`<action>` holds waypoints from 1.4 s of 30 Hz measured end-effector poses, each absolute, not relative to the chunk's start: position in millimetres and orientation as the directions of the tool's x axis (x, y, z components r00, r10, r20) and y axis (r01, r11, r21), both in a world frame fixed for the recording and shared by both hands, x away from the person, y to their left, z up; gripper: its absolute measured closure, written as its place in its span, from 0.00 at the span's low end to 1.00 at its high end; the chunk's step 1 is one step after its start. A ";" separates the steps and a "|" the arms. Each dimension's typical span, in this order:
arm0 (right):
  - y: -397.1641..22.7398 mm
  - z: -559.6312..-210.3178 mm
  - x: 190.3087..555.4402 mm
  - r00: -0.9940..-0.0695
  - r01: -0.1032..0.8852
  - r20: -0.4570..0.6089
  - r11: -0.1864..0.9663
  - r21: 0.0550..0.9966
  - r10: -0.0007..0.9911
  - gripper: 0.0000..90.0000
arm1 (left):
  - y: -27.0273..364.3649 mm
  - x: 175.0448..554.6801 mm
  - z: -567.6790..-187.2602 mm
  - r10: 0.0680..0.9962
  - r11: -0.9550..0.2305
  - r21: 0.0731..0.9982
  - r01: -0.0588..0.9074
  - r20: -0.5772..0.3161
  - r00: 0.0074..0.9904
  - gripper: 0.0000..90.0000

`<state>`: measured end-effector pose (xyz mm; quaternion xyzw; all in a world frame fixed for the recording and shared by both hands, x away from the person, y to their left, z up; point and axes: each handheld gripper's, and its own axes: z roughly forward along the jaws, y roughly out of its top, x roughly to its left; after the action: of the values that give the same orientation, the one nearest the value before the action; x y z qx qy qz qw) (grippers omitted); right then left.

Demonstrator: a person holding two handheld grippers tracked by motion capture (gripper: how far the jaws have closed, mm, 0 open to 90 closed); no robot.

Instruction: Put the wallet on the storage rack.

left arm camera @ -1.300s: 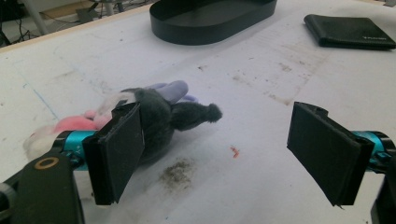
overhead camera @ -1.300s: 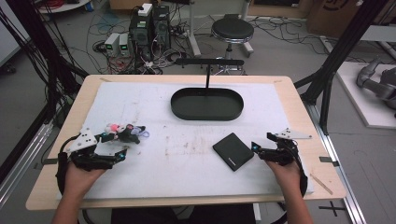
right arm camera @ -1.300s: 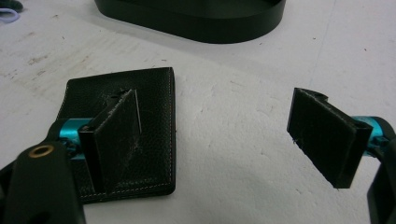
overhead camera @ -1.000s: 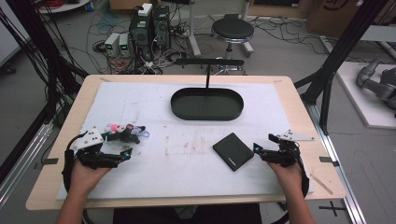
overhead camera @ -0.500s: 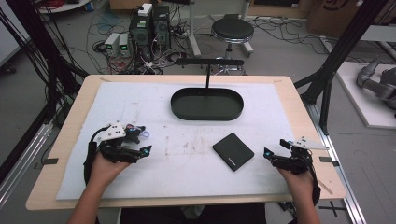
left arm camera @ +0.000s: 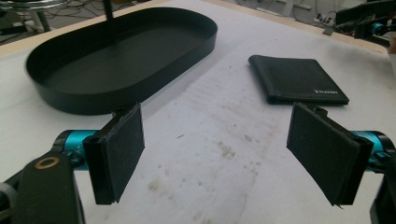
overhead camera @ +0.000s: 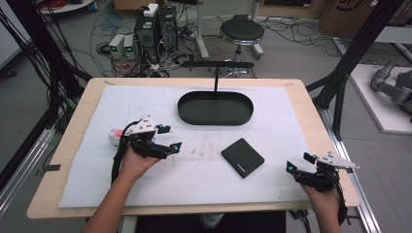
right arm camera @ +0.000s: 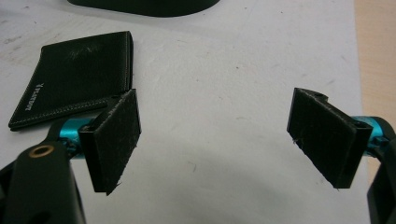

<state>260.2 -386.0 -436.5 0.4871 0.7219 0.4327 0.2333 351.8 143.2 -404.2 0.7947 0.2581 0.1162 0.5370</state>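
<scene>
**Left gripper swings in toward the wallet, tray lies bare**

While the white mat (overhead camera: 291,116) covers nearly the whole wooden table (overhead camera: 311,104), the big black oval tray (overhead camera: 215,108) sits at its far middle, and it's bare inside: the left gripper view looks straight into its dark floor and nothing lies there. A thin black post rises behind its far rim to a crossbar.

On to the wallet (overhead camera: 242,157), black, folded, flat on the mat, right of centre and nearer the person than the tray, well apart from it. It lies between the two grippers and neither touches it. In the right gripper view its stitched edge and small white lettering show at upper left, beyond the near jaw.

Left gripper (overhead camera: 168,138) now, and here's the change: a second or so back it sat by the mat's left edge, and it has come inward toward the middle, jaws spread wide with nothing between them. That uncovers a small pink and white thing (overhead camera: 114,136) behind the hand. Right gripper (overhead camera: 299,162) has slid back toward the near right corner, jaws likewise parted and holding nothing.
</scene>
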 end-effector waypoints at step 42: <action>-402.0 -436.4 249.2 -0.391 0.499 0.104 0.116 0.859 0.914 0.20 | -38.0 405.4 -445.5 0.335 -0.531 0.763 0.369 -0.212 0.918 0.21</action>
<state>249.2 -402.0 -436.4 0.4985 0.7085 0.4401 0.2362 405.4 -38.0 -445.5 0.8746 0.2014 -0.0195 0.4405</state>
